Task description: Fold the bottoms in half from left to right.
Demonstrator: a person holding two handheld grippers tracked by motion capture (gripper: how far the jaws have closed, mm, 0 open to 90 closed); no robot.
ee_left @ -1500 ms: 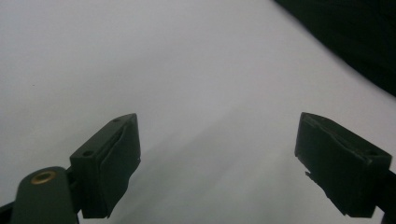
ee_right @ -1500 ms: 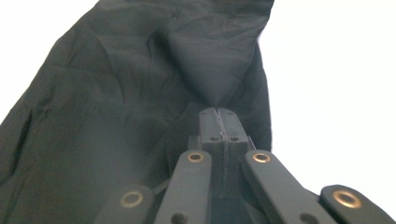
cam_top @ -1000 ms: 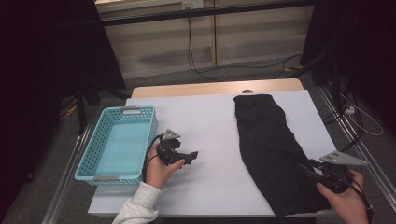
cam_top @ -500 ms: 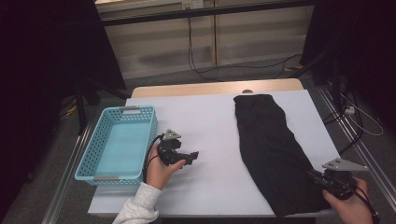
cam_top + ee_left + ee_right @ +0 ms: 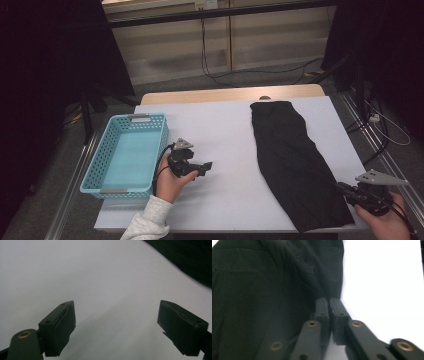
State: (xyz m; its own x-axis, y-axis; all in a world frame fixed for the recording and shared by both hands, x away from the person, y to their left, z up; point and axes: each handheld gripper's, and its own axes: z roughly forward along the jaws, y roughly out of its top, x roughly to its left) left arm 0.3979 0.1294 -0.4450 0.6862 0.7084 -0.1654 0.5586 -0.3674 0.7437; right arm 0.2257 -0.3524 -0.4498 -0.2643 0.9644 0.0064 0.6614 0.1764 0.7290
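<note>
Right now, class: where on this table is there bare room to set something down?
The widest bare patch lies between the blue basket and the black garment, beyond the left gripper. The basket's floor is bare too. The near right corner is crowded: the right gripper pinches the garment's edge.

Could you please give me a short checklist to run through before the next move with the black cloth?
1. Right tool closed on the near edge of the long black fabric garment: ok; its jaws have just been closing and now meet on a fold.
2. Enough fabric caught between the jaws: cannot tell.
3. Left tool free: ok, jaws wide apart over bare table, nothing between them.
4. Light blue perforated plastic basket ready to receive: ok, nothing inside.
5. White table surface between garment and basket free of obstacles: ok.
6. Garment fully on the table: ok, as far as the high view shows.
</note>
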